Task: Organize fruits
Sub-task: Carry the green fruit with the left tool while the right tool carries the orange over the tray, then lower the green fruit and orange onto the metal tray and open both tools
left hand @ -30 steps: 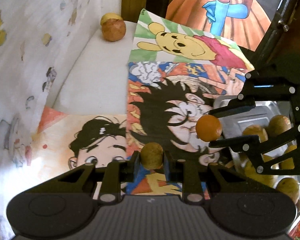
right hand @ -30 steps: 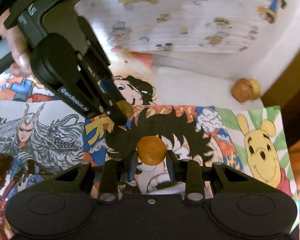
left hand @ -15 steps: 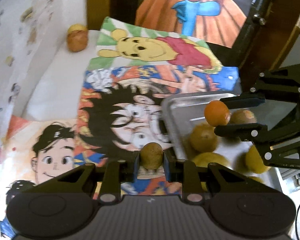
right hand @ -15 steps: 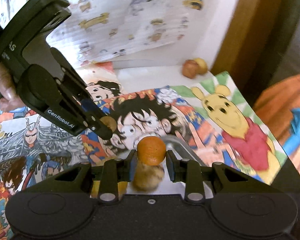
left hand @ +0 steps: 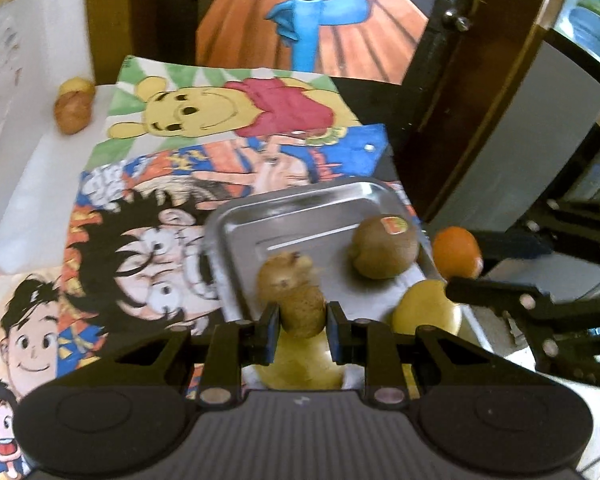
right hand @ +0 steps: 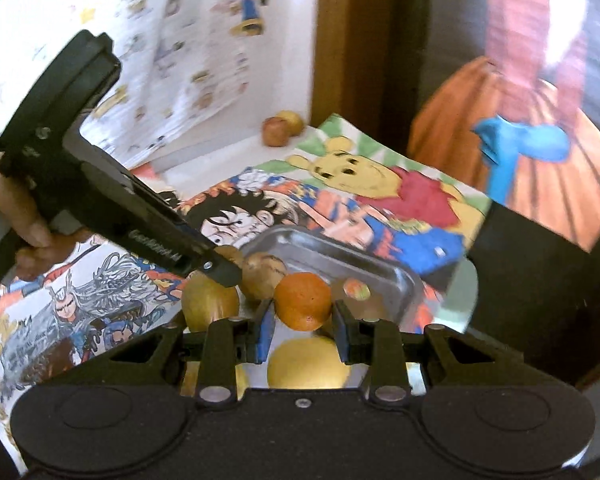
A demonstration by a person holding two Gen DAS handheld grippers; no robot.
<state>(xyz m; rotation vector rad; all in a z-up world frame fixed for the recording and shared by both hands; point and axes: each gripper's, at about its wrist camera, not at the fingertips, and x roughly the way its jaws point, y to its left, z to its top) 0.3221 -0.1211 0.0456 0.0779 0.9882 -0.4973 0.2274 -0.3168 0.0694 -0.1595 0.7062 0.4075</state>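
Only the right wrist view shows the hand (right hand: 8, 216); left gripper (left hand: 299, 317) clamps a kiwi (left hand: 302, 308), right gripper (right hand: 303, 320) clamps an orange (right hand: 303, 306), above the tray (left hand: 300, 208).

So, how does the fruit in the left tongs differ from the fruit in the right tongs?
The fruit in the left tongs is a dull brown kiwi with a rough, speckled skin; the one in the right tongs is a bright orange with a smoother skin. The kiwi looks oval and stands on end, while the orange is round and seems wider between the pads. Both are clamped and hang above the metal tray.
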